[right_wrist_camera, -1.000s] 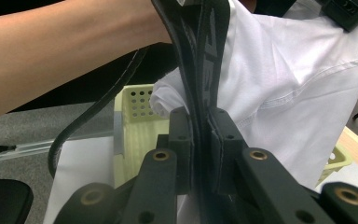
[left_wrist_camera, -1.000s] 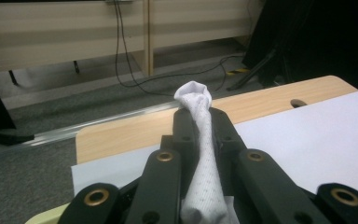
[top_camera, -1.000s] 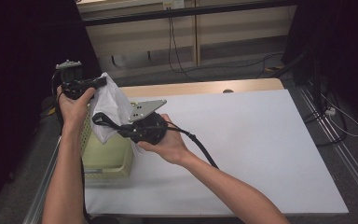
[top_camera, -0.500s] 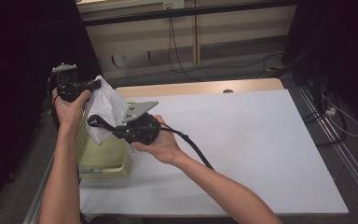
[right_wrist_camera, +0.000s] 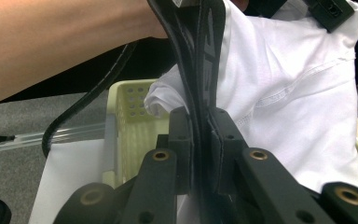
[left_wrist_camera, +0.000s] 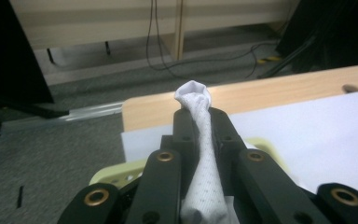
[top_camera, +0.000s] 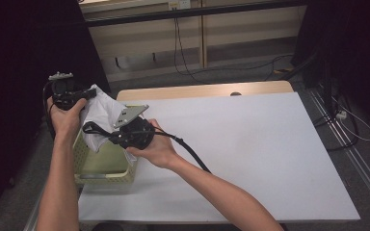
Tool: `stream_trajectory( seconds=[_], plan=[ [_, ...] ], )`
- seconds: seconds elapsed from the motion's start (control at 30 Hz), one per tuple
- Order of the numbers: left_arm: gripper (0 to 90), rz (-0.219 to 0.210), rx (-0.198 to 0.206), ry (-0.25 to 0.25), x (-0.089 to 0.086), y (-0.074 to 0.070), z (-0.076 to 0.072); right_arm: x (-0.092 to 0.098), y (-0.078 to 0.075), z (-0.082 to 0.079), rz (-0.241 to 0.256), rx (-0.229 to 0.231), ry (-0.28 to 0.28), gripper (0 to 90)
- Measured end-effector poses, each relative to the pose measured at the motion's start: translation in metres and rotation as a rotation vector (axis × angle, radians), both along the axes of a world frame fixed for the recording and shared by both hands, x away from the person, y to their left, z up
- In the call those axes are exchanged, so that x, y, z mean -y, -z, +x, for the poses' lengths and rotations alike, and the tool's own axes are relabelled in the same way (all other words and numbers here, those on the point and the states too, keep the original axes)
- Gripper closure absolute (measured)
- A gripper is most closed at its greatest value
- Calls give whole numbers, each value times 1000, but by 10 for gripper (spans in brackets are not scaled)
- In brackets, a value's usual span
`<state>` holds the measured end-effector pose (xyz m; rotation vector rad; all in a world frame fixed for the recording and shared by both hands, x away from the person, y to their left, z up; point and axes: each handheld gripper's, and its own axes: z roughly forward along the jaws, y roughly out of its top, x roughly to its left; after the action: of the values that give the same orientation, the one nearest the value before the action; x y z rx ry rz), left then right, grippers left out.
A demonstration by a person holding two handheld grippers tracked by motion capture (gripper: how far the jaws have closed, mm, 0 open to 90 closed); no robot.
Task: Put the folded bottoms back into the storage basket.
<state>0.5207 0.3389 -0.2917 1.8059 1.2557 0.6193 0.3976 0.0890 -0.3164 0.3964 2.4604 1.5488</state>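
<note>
A white garment (top_camera: 101, 114) hangs over a pale green perforated basket (top_camera: 103, 179) at the table's left edge. My left gripper (top_camera: 92, 92) is shut on a bunched top corner of it, and the dotted white cloth (left_wrist_camera: 193, 93) pokes out past that gripper (left_wrist_camera: 199, 117). My right gripper (top_camera: 87, 127) points left, low against the garment. In the right gripper view that gripper (right_wrist_camera: 198, 116) is shut on a flat black strap (right_wrist_camera: 200, 46) that runs up past the left forearm. The garment (right_wrist_camera: 289, 93) spreads behind it. I cannot tell whether cloth is caught too.
The white table top (top_camera: 250, 144) stretches right of the basket, with a wooden strip (top_camera: 207, 90) along its far edge. The basket wall (right_wrist_camera: 130, 126) stands just past the right jaws. A thin black cable (right_wrist_camera: 74, 112) loops beside it. Floor cables (top_camera: 188, 53) lie beyond the table.
My right gripper has drifted slightly left towards the basket. My left gripper has sunk a little with the garment still held. Both stay shut.
</note>
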Motion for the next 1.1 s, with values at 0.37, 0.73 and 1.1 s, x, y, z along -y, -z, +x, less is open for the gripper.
stream_trajectory(
  seconds=[0.37,0.73,1.1],
  plan=[
    [834,19,-26,-34,-15,14,0,-24,14,4,-26,-31,-5,806],
    [832,26,-66,-46,-27,33,2,-33,28,6,-45,-52,-6,805],
    [829,36,-89,-49,-29,48,7,-41,37,10,-64,-64,-6,804]
  ],
)
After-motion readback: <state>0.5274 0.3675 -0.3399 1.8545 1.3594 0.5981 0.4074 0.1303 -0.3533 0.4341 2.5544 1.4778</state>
